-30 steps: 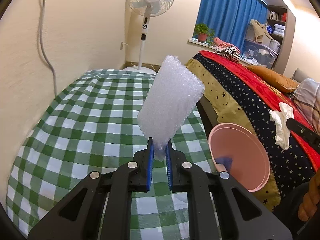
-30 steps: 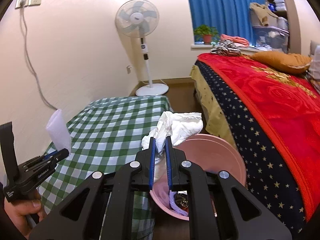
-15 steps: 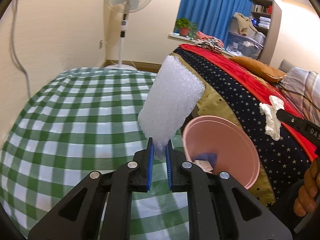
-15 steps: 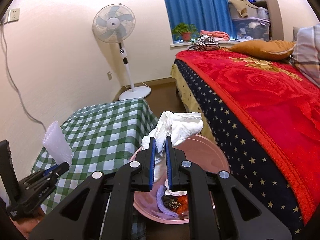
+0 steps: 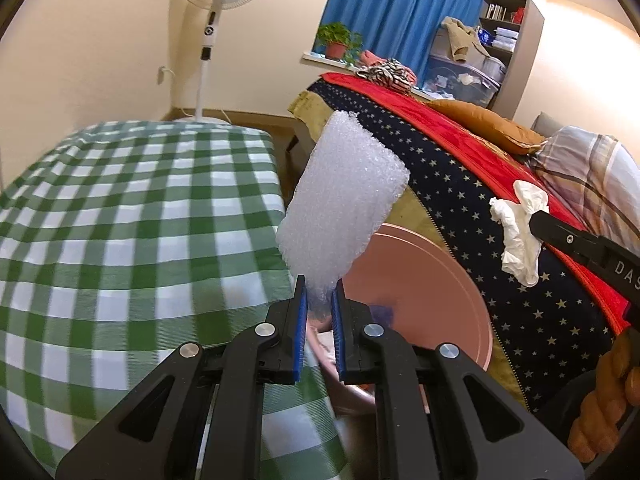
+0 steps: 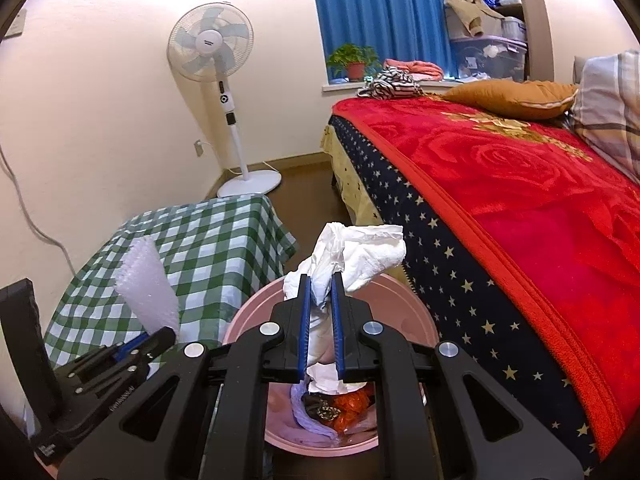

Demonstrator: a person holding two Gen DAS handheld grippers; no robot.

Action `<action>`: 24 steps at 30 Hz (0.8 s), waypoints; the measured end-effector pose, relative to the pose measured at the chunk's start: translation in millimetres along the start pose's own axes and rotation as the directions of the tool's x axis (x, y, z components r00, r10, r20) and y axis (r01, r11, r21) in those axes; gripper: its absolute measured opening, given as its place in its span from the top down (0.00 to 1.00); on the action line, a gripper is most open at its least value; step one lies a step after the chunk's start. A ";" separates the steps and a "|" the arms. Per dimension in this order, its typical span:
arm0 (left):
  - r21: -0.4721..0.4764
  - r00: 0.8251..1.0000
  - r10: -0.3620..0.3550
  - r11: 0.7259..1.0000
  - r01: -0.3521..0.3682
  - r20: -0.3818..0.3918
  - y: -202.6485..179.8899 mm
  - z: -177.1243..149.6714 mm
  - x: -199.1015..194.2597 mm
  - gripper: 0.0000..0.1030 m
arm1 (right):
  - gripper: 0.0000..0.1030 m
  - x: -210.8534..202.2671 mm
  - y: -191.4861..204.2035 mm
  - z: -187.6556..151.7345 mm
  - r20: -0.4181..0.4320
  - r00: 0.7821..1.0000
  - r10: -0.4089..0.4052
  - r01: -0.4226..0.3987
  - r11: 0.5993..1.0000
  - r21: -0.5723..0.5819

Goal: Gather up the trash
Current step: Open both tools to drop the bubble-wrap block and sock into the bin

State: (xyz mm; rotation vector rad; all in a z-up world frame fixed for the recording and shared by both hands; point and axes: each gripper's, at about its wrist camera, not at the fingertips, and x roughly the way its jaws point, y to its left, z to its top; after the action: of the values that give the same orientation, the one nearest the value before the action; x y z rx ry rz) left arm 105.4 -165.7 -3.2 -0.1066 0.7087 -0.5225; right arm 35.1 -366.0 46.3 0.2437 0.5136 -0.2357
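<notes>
Your left gripper (image 5: 319, 298) is clamped on the bottom end of a piece of white bubble wrap (image 5: 344, 200), which stands up and leans a little to the right above the blue pads. Right behind it sits the pink bin (image 5: 436, 276), its rim just beyond and to the right of your fingertips, between the table with the green checked cloth (image 5: 132, 216) on the left and the bed (image 5: 500, 216) on the right.

Your right gripper (image 6: 320, 300) is pinched on a crumpled white tissue (image 6: 360, 256); part of it bunches above the pads and part hangs down between them. From this side the tissue is over the near part of the bin (image 6: 248, 320), and you can see rubbish lying inside: something lilac, something dark and something orange (image 6: 352, 404).

In the right wrist view your left gripper (image 6: 160, 336) shows at the lower left with the bubble wrap (image 6: 146, 284) sticking up, close to the bin's left rim. In the left wrist view your right gripper (image 5: 536, 220) comes in from the right with the tissue (image 5: 516, 236), in front of the starred blanket edge.

A white standing fan (image 6: 224, 92) is at the far wall.
</notes>
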 end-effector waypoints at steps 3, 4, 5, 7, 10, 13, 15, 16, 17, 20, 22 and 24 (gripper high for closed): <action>0.002 1.000 -0.023 1.000 0.023 -0.011 -6.0 0.0 10.2 0.89 | 0.90 3.3 0.0 0.4 -0.006 1.000 -0.010 0.010 1.000 0.003; 0.002 0.999 -0.030 1.000 0.030 -0.015 -7.3 0.2 13.1 0.89 | 0.90 3.9 -0.4 0.3 -0.007 1.000 -0.012 0.012 1.000 0.005; 0.002 0.999 -0.039 0.999 0.039 -0.020 -9.2 0.0 16.9 0.89 | 0.90 4.6 -0.8 0.3 -0.008 1.000 -0.014 0.014 1.000 0.006; 0.000 0.998 -0.049 0.999 0.049 -0.027 -11.4 -0.4 22.4 0.89 | 0.90 6.1 -1.6 0.5 -0.009 1.000 -0.018 0.018 1.000 0.009; -0.005 0.997 -0.064 0.998 0.063 -0.041 -14.8 -2.0 30.7 0.89 | 0.90 7.5 -1.9 1.0 -0.010 1.000 -0.024 0.024 1.000 0.011; -0.001 0.996 -0.074 0.997 0.074 -0.056 -18.2 -4.5 36.5 0.89 | 0.90 8.0 -1.3 1.4 -0.011 1.000 -0.026 0.026 1.000 0.013; 0.002 0.995 -0.080 0.997 0.080 -0.065 -19.6 -5.4 40.6 0.89 | 0.90 8.1 -2.5 1.4 -0.011 1.000 -0.027 0.027 0.999 0.018; 0.003 0.994 -0.082 0.997 0.082 -0.069 -20.8 -6.8 41.6 0.89 | 0.90 8.4 -3.1 1.3 -0.011 1.000 -0.027 0.027 0.999 0.020; 0.004 0.993 -0.086 0.996 0.087 -0.075 -22.3 -7.8 43.7 0.89 | 0.90 8.2 -3.7 1.2 -0.011 1.000 -0.027 0.027 0.999 0.022; 0.009 0.991 -0.101 0.995 0.102 -0.090 -25.8 -9.5 47.6 0.89 | 0.90 8.0 -5.1 1.5 -0.011 1.000 -0.027 0.027 0.999 0.026; 0.018 0.988 -0.115 0.993 0.118 -0.102 -29.7 -10.9 51.2 0.89 | 0.89 8.0 -7.1 1.9 -0.011 1.000 -0.027 0.028 0.999 0.033; 0.030 0.983 -0.136 0.990 0.140 -0.120 -33.8 -12.0 55.0 0.89 | 0.86 8.1 -8.6 1.7 -0.010 0.999 -0.030 0.031 0.999 0.040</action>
State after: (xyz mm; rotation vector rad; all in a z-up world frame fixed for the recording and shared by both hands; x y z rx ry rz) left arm 118.4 -221.1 -35.9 -0.0898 0.8098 -0.6794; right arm 40.3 -376.0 42.2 0.2768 0.5226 -0.2749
